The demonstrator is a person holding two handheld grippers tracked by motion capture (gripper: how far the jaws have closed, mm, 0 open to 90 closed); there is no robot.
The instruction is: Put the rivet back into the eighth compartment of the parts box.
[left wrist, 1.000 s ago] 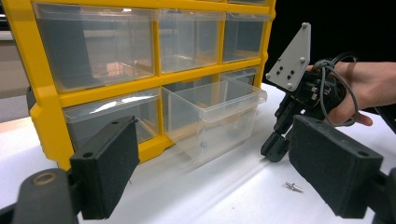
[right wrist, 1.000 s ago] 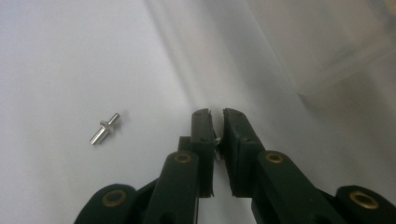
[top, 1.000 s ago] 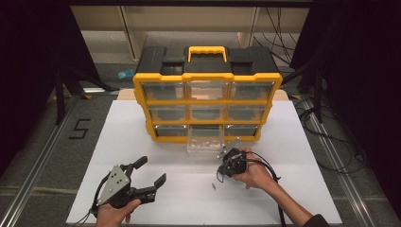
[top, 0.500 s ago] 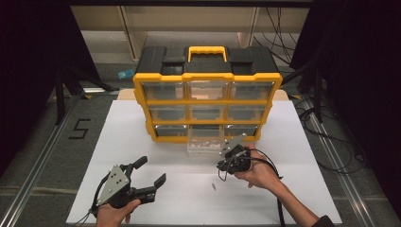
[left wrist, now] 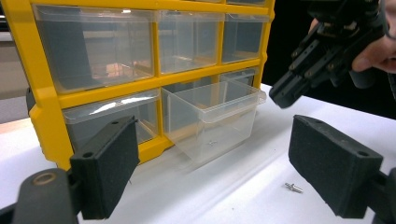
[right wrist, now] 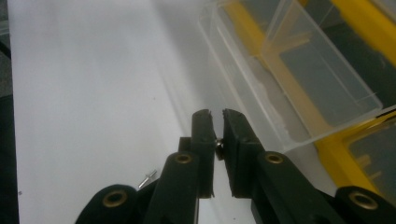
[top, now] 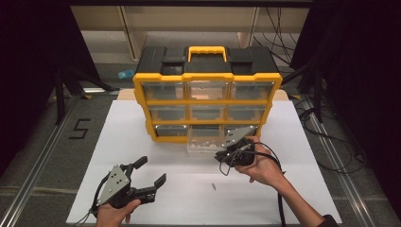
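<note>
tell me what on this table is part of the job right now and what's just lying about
In the job:
- right gripper, shut on a small metal part
- pulled-out clear drawer
- yellow drawer cabinet
- loose screw on the table

Lying about:
- left gripper, open, held idle
- blue item on the floor

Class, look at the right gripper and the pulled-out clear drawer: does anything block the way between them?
Nothing visible does. The right gripper, jaws pinched on a small metal part, hangs beside the open drawer, with only bare white tabletop and air between.
</note>
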